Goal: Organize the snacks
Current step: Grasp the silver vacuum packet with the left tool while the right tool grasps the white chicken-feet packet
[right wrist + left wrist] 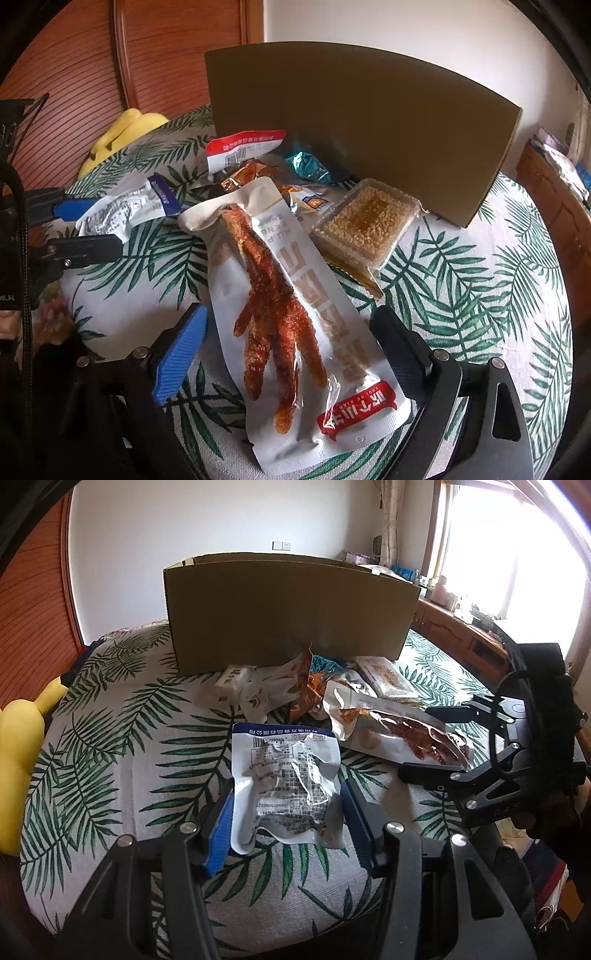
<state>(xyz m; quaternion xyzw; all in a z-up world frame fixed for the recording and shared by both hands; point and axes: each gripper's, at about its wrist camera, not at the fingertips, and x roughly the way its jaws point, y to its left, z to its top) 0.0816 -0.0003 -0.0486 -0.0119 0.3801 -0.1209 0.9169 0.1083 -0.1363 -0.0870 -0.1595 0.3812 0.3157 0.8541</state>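
We are gripping the silver foil pouch point(286, 790) in our left gripper point(286, 821) over the leaf-print bedspread point(110, 760) while straddling the chicken-foot packet point(291, 314) with the wide-open right gripper point(284, 350), judging that closing, then lifting both into the cardboard box point(288, 609), comes next.

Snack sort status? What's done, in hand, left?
Done: nothing visibly; the cardboard box hides its inside, and no packet shows over its rim.
In hand: left gripper holds the silver packet with blue edge; right gripper stands open around the chicken-foot packet, not pressing it.
Left: the pile by the box, including the sesame cake tray, red-edged packet and teal wrapper.
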